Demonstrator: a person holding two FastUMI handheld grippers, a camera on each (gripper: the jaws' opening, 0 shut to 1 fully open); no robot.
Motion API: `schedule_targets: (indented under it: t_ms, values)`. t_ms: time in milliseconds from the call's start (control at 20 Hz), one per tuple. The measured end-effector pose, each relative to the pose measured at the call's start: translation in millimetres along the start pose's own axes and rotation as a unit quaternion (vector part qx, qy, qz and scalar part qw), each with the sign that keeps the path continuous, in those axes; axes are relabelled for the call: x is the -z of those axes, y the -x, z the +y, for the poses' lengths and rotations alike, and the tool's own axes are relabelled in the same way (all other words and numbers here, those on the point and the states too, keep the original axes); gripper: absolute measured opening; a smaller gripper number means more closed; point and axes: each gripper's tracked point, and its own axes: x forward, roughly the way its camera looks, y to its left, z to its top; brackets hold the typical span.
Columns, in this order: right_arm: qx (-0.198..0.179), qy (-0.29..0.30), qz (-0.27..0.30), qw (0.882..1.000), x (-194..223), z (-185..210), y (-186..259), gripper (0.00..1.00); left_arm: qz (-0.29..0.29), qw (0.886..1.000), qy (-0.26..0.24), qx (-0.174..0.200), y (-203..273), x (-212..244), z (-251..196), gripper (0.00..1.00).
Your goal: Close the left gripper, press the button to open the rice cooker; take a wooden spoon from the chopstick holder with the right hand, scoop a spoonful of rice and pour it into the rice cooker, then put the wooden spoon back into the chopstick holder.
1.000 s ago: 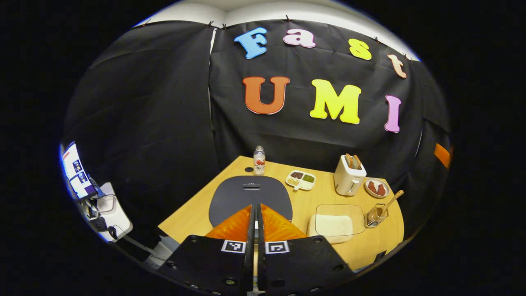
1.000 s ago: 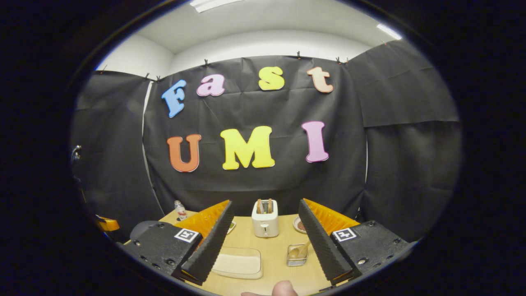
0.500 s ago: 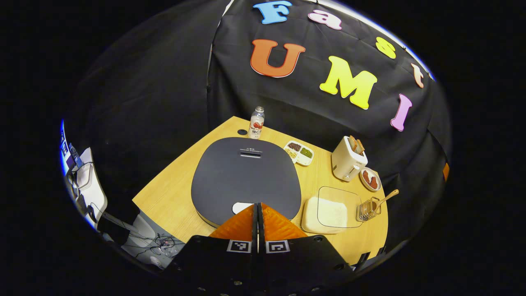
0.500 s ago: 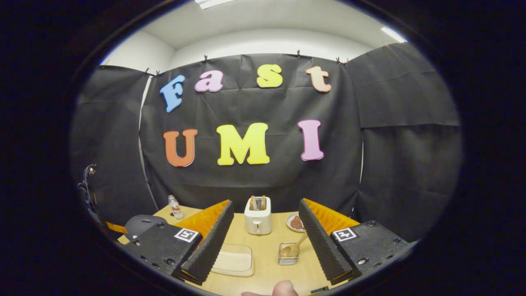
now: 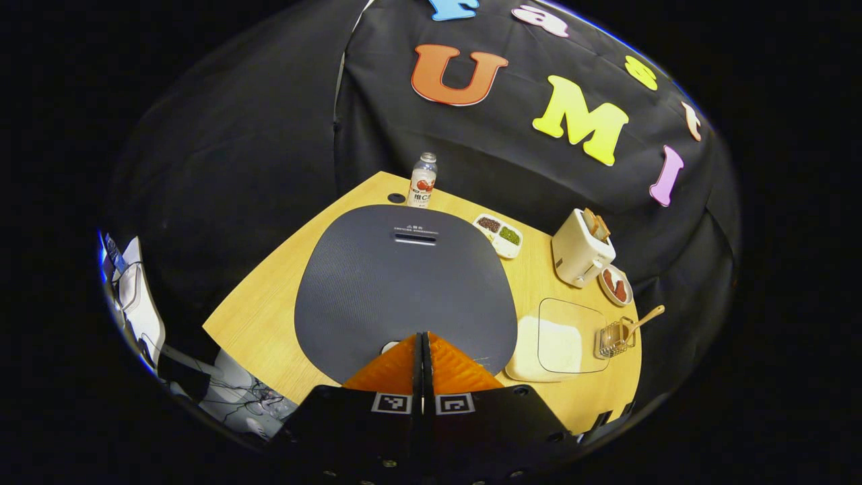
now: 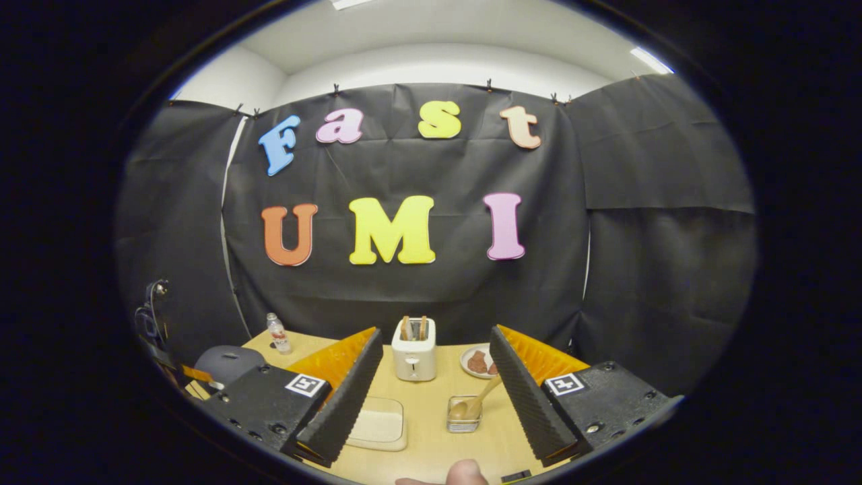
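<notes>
The dark grey rice cooker (image 5: 404, 283) lies lid-down and closed below my left gripper (image 5: 422, 339), whose fingers are shut with nothing between them, their tips right over the white button (image 5: 388, 347) at the lid's near edge. To the right, a clear box of rice (image 5: 555, 340) sits next to the wire chopstick holder (image 5: 611, 339) with the wooden spoon (image 5: 641, 322) leaning in it. My right gripper (image 6: 434, 384) hangs open and empty above the table, the chopstick holder (image 6: 464, 414) and wooden spoon (image 6: 475, 404) between its fingers farther off, the rice box (image 6: 379, 428) to the left.
A white toaster (image 5: 580, 248) and a small plate of food (image 5: 615, 285) stand at the back right. A divided snack dish (image 5: 499, 234) and a bottle (image 5: 421, 180) sit behind the cooker. The wooden table (image 5: 269, 310) ends at the left, with cables below.
My left gripper has dropped closer to the cooker, whose lid now looms larger. The right gripper has drifted slightly, so the toaster and holder sit a little higher between its fingers.
</notes>
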Motion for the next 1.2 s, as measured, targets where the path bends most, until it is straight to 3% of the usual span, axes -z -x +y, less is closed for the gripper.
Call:
schedule_targets:
  t_ms: [400,500,750,1000,1200]
  values:
    - [-0.007,-0.002,0.01,1.0,9,9,2,0.99,0.038,0.999,0.035,0.013,-6,16,3,0.0]
    - [-0.011,-0.004,0.011,1.0,10,13,3,1.0,0.024,0.999,0.018,0.01,-2,14,4,0.0]
    - [-0.024,-0.006,0.004,1.0,7,22,7,0.99,0.012,0.999,0.033,0.0,3,6,5,0.0]
    - [-0.029,0.005,-0.012,0.999,-3,21,20,1.0,-0.074,0.997,0.02,0.008,33,-44,-6,0.0]
    - [-0.024,0.003,-0.029,0.999,-15,12,28,1.0,-0.159,0.987,-0.009,0.003,63,-88,-18,0.01]
